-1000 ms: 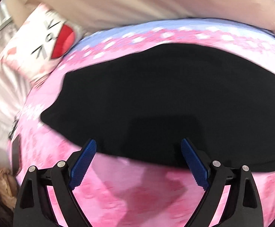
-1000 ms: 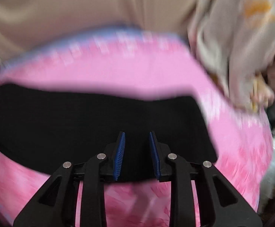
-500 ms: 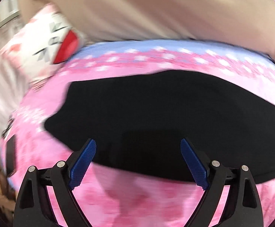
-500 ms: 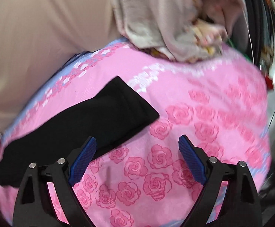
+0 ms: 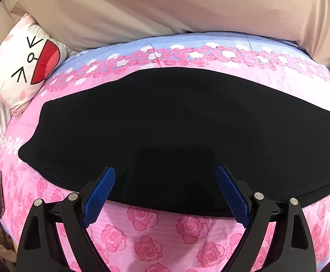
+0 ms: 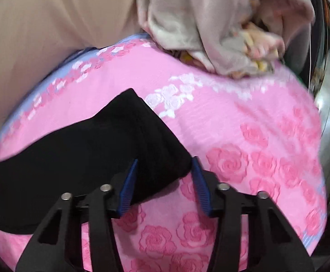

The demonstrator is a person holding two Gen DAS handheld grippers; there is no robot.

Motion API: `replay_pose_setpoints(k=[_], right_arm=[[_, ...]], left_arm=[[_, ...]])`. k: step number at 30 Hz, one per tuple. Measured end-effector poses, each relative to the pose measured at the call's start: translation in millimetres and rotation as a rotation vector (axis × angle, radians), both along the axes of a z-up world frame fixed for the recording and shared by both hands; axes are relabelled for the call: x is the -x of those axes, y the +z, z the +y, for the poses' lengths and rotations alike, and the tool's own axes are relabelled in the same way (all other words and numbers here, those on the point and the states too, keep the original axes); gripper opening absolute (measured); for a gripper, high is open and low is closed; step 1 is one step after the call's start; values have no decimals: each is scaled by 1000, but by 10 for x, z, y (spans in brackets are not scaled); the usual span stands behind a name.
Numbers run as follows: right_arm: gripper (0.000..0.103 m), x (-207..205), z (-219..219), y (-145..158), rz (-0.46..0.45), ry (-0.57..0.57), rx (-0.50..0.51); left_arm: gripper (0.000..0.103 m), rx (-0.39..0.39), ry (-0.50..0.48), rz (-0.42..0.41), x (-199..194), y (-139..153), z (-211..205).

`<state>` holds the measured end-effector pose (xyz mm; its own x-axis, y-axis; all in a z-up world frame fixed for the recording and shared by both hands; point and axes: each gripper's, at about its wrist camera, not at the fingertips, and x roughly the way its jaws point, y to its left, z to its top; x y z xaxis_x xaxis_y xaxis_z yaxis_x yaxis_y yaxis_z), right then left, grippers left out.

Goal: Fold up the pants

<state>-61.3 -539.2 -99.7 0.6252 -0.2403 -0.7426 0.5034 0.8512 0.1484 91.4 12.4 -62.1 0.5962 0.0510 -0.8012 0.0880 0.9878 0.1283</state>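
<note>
The black pants (image 5: 178,131) lie flat and long across the pink rose bed cover (image 5: 165,238), one end toward the cat-face pillow (image 5: 22,68), the other toward the heap of pale clothes (image 6: 210,27). My left claw (image 5: 165,195) tilts down over their near edge, spread wide and empty. My right claw (image 6: 162,181) tilts down too, closing around the pants' end corner, pads not yet pressing.

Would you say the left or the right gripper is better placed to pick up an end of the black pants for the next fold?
Right, probably: the right gripper is closing around the corner of the pants, while the left gripper hangs wide open over their middle.
</note>
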Motion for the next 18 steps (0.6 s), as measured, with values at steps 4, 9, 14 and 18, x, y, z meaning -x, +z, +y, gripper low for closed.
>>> replay_pose_setpoints(k=[4,9,14,18], right_arm=[[21,-56,31,121,8,-8,121],[58,33,-100,103,4,-83,140],[58,215,-65,169,-52,-33,87],[47,-19,67,58,3,68,120]], left_arm=[[90,-10,-10,-7,-2,24,-71],[90,-17,-26,11,-3,-49,-169],[90,-25,-42,26,-9,-107,-229],[90,-27,-58,30,-25,-121,-318]])
